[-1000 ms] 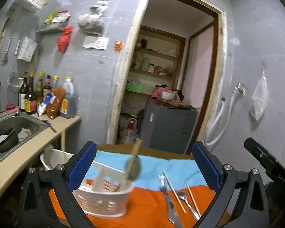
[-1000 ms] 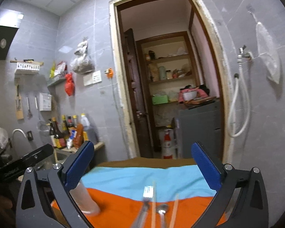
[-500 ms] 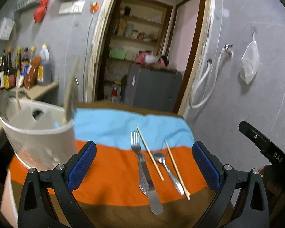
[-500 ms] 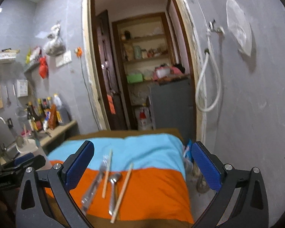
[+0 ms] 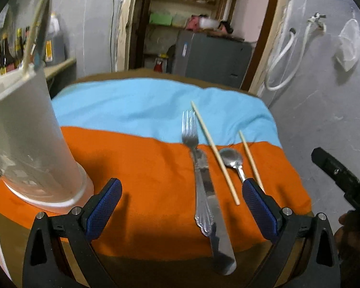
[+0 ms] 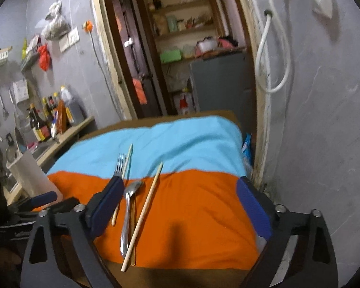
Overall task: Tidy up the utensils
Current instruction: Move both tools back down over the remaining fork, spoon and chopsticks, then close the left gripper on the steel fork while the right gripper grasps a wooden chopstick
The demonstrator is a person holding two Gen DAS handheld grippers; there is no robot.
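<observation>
While both hand-held grippers, left (image 5: 178,200) and right (image 6: 180,202), hover spread and empty, we judge the fork (image 5: 195,165) overlapping the knife (image 5: 214,218) risks dragging it.

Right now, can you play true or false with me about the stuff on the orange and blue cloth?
1. The fork lies flat on the cloth. True.
2. The spoon is standing in the white holder. False: it lies on the cloth between the two chopsticks.
3. The left gripper is squeezing the knife. False: its fingers are wide apart and hold nothing.
4. The right gripper is open and empty. True.
5. The holder sits on the left part of the cloth. True.
</observation>
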